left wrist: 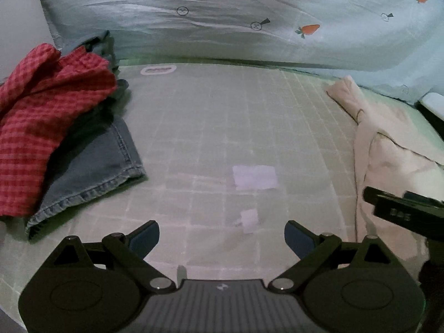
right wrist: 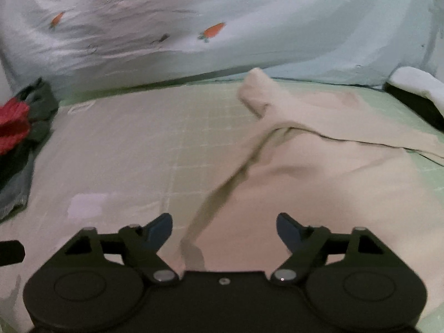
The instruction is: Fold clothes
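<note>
A cream garment [right wrist: 319,172] lies rumpled on the green grid mat [right wrist: 155,144], one narrow end reaching toward the back. My right gripper [right wrist: 224,231] hovers open over its near left edge, nothing between the blue fingertips. In the left wrist view the same cream garment [left wrist: 388,149] lies at the right. My left gripper [left wrist: 222,238] is open above bare mat [left wrist: 211,127]. A red checked cloth [left wrist: 41,116] lies heaped on blue jeans [left wrist: 91,172] at the left. The right gripper's body [left wrist: 405,208] shows at the right edge.
A pale blue sheet with carrot prints [left wrist: 249,22] rises behind the mat. White tape patches [left wrist: 254,177] mark the mat's middle. A dark box with something white on it [right wrist: 416,97] sits at the far right. The pile of red cloth and jeans [right wrist: 16,138] shows at the left.
</note>
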A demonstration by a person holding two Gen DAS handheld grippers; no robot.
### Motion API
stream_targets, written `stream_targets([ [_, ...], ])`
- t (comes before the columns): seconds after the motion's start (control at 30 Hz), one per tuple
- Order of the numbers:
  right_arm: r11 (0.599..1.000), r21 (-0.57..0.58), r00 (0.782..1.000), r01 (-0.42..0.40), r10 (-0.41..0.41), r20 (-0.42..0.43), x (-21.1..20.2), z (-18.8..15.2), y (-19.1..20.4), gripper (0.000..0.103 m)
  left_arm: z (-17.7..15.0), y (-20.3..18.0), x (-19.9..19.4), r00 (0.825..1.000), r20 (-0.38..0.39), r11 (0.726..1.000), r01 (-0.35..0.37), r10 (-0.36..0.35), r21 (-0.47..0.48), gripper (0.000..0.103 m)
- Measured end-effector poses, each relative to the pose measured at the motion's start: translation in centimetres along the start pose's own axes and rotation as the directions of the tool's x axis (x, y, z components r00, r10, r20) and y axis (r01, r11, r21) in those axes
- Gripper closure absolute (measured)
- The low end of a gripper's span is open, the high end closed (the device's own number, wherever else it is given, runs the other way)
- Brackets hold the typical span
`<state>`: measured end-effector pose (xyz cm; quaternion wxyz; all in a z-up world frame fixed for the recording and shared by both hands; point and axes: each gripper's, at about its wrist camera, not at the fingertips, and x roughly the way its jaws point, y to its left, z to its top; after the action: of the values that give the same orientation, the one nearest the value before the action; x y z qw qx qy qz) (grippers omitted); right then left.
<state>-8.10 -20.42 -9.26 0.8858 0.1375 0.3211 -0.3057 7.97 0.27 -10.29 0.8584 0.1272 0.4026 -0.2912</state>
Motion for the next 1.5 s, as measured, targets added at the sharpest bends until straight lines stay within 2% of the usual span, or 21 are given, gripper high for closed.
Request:
stream_targets([
  [0.1,1.0,0.0,0.999,-0.01,0.01,-0.037,0.7,-0.6,1.7,0.034,-0.2,0.9,0.0,1.0,-0.002,1.0,-0.003,0.003,0.011,0.007],
  [0.17,1.0,-0.026,0.998,-0.008,0.006,-0.059,1.0,-0.9,2.3,0.052,-0.2,1.5,-0.1,1.0,0.0,1.0,-0.003,0.003,0.007,0.007],
  [0.23,0.998,-0.067,0.998,0.002,-0.007,-0.07,1.1,-1.2,2.8,0.06,-0.2,2.0,0.0,1.0,-0.001,1.0,-0.003,0.003,-0.006,0.007],
  [0.27,0.996,-0.087,0.997,0.007,-0.014,-0.076,1.2,-1.4,3.1,0.069,-0.2,2.1,0.1,1.0,-0.002,1.0,-0.004,0.004,-0.014,0.007],
  [0.3,0.994,-0.106,0.997,0.01,-0.019,-0.08,1.3,-1.5,3.3,0.074,-0.2,2.2,0.3,1.0,-0.002,1.0,-0.001,0.001,-0.02,0.007],
  [0.37,0.995,-0.1,0.997,-0.018,0.01,-0.083,1.1,-1.4,2.9,0.094,0.0,2.3,0.5,1.0,-0.001,0.999,0.006,-0.006,-0.031,0.007],
  [0.4,0.996,-0.083,0.996,-0.034,0.027,-0.085,1.0,-1.4,2.5,0.097,0.1,2.2,0.5,1.0,0.001,0.999,0.01,-0.01,-0.032,0.007],
  [0.57,0.996,0.019,0.994,-0.093,0.094,-0.047,-0.3,-0.5,-0.1,0.099,0.3,0.9,0.6,0.999,0.008,0.999,0.036,-0.036,-0.009,0.007],
  [0.87,0.998,0.051,0.999,-0.044,0.043,0.02,-3.7,0.7,-6.1,0.1,0.9,-4.4,0.6,0.996,0.016,0.996,0.088,-0.088,0.014,0.007],
  [1.13,0.997,0.072,0.998,0.002,0.002,-0.056,-3.2,-0.4,-12.4,0.1,0.4,-9.8,0.1,0.996,0.002,0.995,0.091,-0.091,0.046,0.007],
  [1.33,1.0,0.0,0.991,-0.013,0.013,-0.137,-0.7,-1.7,-13.5,0.1,-0.6,-11.8,0.0,0.998,-0.029,0.997,0.05,-0.048,0.056,0.007],
  [1.5,0.995,-0.086,0.989,-0.04,0.028,-0.142,-0.6,-1.6,-13.1,0.097,-0.1,-12.8,0.5,0.999,-0.039,1.0,0.013,-0.013,0.01,0.007],
])
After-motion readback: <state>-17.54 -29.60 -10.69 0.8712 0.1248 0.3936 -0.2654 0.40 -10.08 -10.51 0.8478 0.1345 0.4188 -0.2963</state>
